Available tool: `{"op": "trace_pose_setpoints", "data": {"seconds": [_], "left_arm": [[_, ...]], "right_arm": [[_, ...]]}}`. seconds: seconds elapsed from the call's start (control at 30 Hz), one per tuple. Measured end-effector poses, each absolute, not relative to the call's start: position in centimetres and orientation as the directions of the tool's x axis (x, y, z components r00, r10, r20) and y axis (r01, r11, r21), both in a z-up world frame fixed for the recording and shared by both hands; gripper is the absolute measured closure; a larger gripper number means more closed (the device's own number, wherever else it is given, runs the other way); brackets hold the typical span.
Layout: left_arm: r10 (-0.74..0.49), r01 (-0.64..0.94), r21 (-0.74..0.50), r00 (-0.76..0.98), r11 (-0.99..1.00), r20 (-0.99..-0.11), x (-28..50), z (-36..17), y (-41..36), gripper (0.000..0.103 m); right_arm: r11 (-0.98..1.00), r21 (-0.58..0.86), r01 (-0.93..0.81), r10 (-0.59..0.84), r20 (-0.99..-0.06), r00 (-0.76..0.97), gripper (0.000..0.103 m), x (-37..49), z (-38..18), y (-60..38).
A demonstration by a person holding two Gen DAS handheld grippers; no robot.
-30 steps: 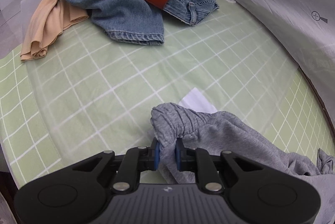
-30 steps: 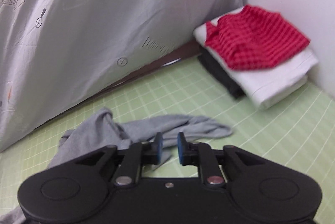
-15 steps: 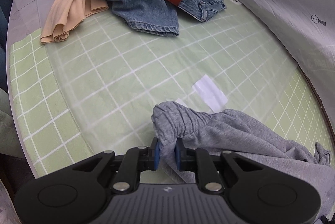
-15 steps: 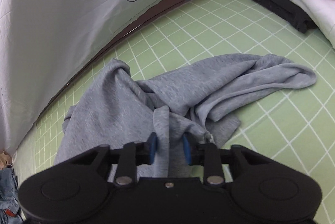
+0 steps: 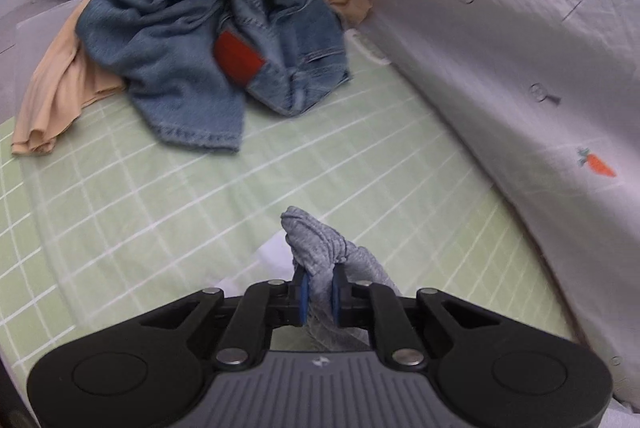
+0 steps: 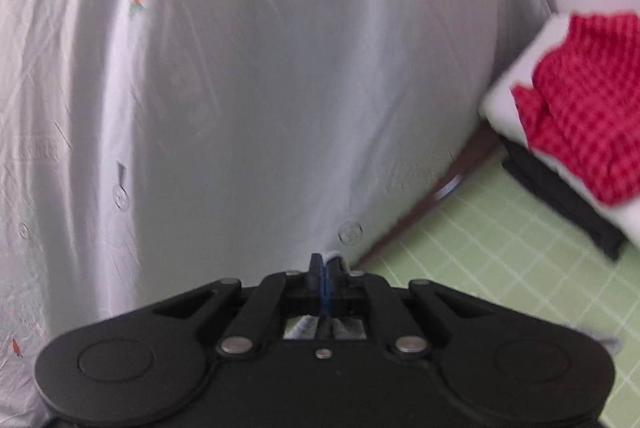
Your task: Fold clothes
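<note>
My left gripper is shut on a bunched edge of a grey knit garment and holds it raised above the green checked mat. The cloth hangs down under the gripper body. My right gripper is shut, with a thin sliver of the grey garment pinched between its blue pads; the rest of the garment is hidden below the gripper. The right wrist view faces the grey printed sheet.
A heap of blue jeans with a red patch lies on a tan garment at the far left of the mat. The grey sheet borders the mat. A folded stack topped by a red checked cloth stands at the right.
My right gripper closed on the grey garment and lifted, swinging its view from the mat up to the sheet. My left gripper also rose with its hold unchanged.
</note>
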State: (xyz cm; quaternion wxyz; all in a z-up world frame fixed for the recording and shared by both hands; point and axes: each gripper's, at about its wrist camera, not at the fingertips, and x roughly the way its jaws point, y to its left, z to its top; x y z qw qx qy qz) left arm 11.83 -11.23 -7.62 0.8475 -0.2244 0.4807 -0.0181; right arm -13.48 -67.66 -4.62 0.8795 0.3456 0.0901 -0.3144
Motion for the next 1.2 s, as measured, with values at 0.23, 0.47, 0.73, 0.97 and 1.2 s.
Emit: {"op": "trace_pose_setpoints", "data": {"seconds": [0.23, 0.47, 0.73, 0.97, 1.2], "left_arm": [[-0.35, -0.025, -0.496, 0.678, 0.868, -0.647, 13.3, 0.0, -13.3, 0.09], [-0.264, -0.115, -0.397, 0.577, 0.91, -0.773, 13.3, -5.2, -11.9, 0.09], [-0.183, -0.176, -0.304, 0.493, 0.936, -0.85, 13.9, -9.7, -8.8, 0.09], [-0.071, -0.225, -0.244, 0.58, 0.943, -0.811, 13.7, -7.2, -3.9, 0.09], [0.159, -0.42, -0.069, 0.485, 0.905, -0.86, 11.7, -8.9, 2.0, 0.088]], "right_arm": [[0.639, 0.509, 0.577, -0.6, -0.14, 0.788, 0.102, -19.5, 4.4, -64.3], [0.556, 0.322, 0.766, -0.583, -0.506, 0.636, 0.102, -21.9, -5.4, -60.5], [0.337, 0.416, 0.845, -0.428, -0.732, 0.531, 0.102, -23.5, -15.1, -59.0], [0.445, 0.38, 0.811, -0.316, -0.781, 0.539, 0.102, -23.5, -16.2, -54.7], [0.434, 0.444, 0.784, -0.145, -0.824, 0.547, 0.072, -23.6, -18.3, -52.4]]}}
